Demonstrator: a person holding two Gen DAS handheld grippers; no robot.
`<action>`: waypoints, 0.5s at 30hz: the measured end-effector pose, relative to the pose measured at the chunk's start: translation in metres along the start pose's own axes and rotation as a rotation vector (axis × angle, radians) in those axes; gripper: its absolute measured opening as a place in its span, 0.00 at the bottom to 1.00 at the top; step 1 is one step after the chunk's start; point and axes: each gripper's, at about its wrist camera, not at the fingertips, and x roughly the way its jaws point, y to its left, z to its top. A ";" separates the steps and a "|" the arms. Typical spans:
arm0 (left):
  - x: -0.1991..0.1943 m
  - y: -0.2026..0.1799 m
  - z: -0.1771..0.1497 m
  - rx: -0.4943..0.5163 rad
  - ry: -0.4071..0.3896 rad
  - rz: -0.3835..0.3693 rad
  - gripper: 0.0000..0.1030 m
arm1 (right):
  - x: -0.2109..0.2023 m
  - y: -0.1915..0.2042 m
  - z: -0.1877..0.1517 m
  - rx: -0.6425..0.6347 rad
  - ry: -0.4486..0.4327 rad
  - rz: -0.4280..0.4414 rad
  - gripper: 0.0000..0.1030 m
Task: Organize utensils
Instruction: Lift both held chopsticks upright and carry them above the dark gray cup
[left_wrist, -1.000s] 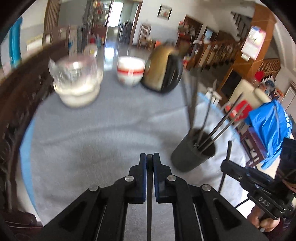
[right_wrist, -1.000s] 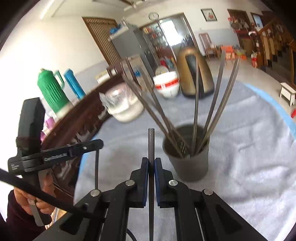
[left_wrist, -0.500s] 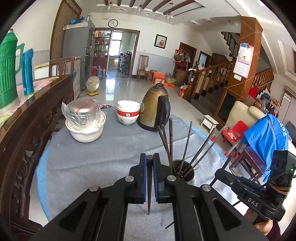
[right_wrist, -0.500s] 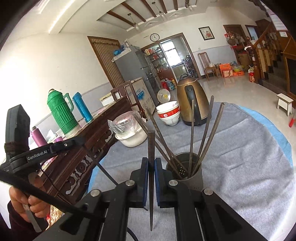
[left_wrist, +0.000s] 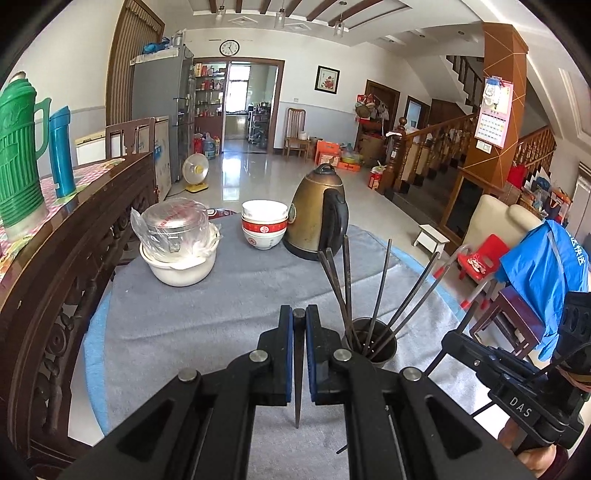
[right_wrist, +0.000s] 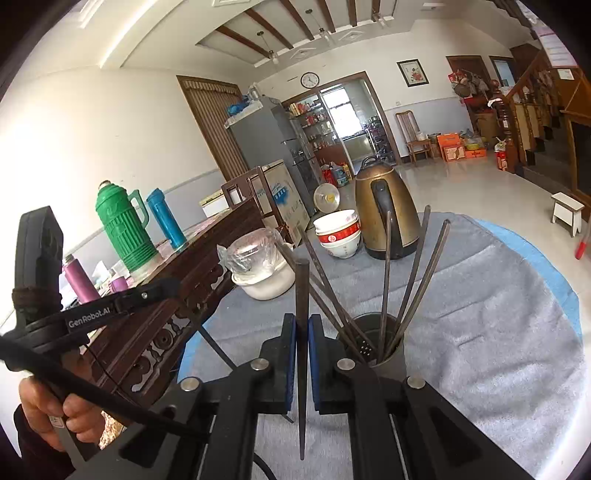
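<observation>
A dark cylindrical holder (left_wrist: 371, 343) stands on the grey cloth-covered table (left_wrist: 207, 310) with several dark chopsticks (left_wrist: 380, 291) fanned out of it; it also shows in the right wrist view (right_wrist: 384, 350). My left gripper (left_wrist: 299, 317) is shut on one dark chopstick (left_wrist: 298, 387), held above the table left of the holder. My right gripper (right_wrist: 302, 321) is shut on another dark chopstick (right_wrist: 302, 295), held upright above the table left of the holder. Each gripper appears in the other's view, the right one (left_wrist: 517, 391) and the left one (right_wrist: 96, 314).
A brass kettle (left_wrist: 319, 216), stacked red-and-white bowls (left_wrist: 264, 227) and a plastic-wrapped pot in a white bowl (left_wrist: 177, 243) stand at the table's far side. A carved wooden sideboard (left_wrist: 55, 266) with a green thermos (left_wrist: 16, 155) runs along the left.
Both grippers have risen and tilted up, away from the table, each still holding its chopstick. The holder now sits lower in both views.
</observation>
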 end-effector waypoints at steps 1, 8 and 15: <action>0.000 -0.001 0.000 0.002 -0.001 0.002 0.06 | -0.001 0.000 0.001 0.001 -0.004 -0.002 0.07; 0.000 -0.003 0.002 0.000 0.007 -0.001 0.06 | -0.009 -0.003 0.008 0.009 -0.034 -0.008 0.07; -0.002 -0.006 0.006 -0.017 0.020 -0.013 0.06 | -0.015 -0.006 0.011 0.009 -0.054 -0.018 0.07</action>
